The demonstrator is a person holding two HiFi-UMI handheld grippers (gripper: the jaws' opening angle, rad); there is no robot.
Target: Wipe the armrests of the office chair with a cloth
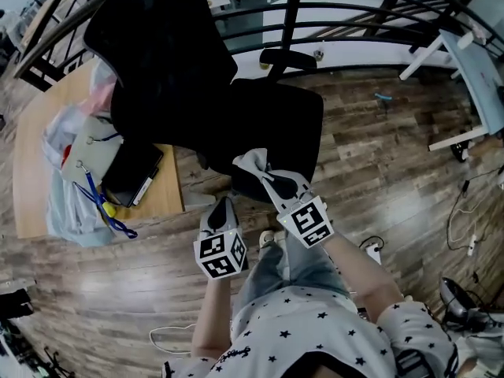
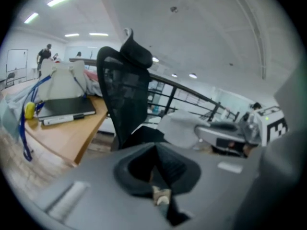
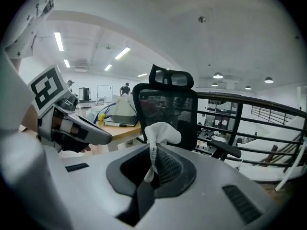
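The black office chair stands just ahead of me, its mesh back to the left and one armrest on its far side. My right gripper is shut on a white cloth, held over the seat's near edge. In the right gripper view the cloth bunches above the closed jaws, with the chair and an armrest beyond. My left gripper hangs beside it, shut and holding nothing. The left gripper view shows the chair back and the cloth.
A wooden desk at the left carries a bag, a dark tablet and a blue lanyard. A black railing runs behind the chair. A white desk stands at the right. Cables lie on the wood floor.
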